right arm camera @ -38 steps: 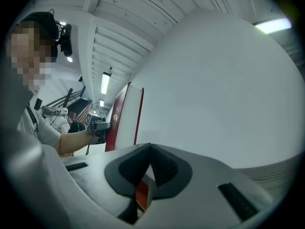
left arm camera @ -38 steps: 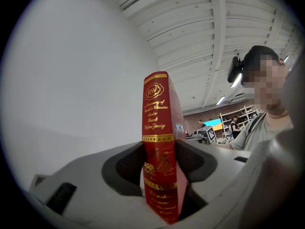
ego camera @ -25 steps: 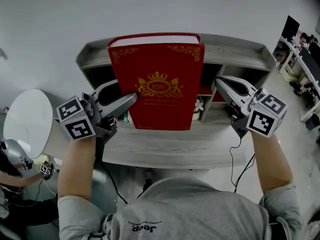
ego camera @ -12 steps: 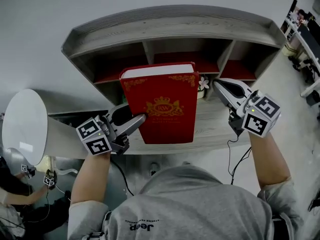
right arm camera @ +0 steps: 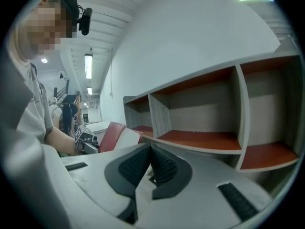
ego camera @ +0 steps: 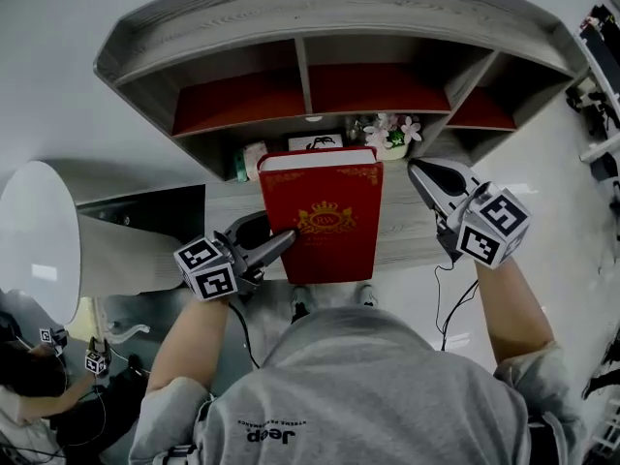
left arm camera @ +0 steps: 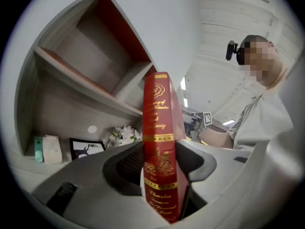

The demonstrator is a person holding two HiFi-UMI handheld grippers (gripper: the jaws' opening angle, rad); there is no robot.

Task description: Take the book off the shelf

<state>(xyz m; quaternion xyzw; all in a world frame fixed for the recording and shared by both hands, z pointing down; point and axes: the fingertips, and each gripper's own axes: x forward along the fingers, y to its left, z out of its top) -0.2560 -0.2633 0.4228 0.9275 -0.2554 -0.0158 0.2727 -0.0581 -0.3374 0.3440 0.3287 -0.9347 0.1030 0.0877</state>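
Note:
A thick red book (ego camera: 325, 213) with gold print is held upright in front of the grey shelf unit (ego camera: 320, 27), clear of its compartments. My left gripper (ego camera: 283, 242) is shut on the book's spine edge; the red spine (left arm camera: 159, 147) stands between the pads in the left gripper view. My right gripper (ego camera: 418, 172) hovers to the right of the book, apart from it, its jaws together with nothing between them. In the right gripper view the book (right arm camera: 116, 135) shows at the left, and the pads (right arm camera: 152, 163) meet.
The shelf's upper compartments have red floors (ego camera: 373, 87). On the lower ledge sit a small flower pot (ego camera: 389, 134), a framed picture (ego camera: 316, 141) and a small green-and-white pack (ego camera: 250, 159). A round white table (ego camera: 39, 240) stands at the left. Cables hang below the ledge.
The book has come out and down, away from the shelf, carried by my left gripper. The head view has risen, showing the shelf's compartments. My right gripper stays beside the book.

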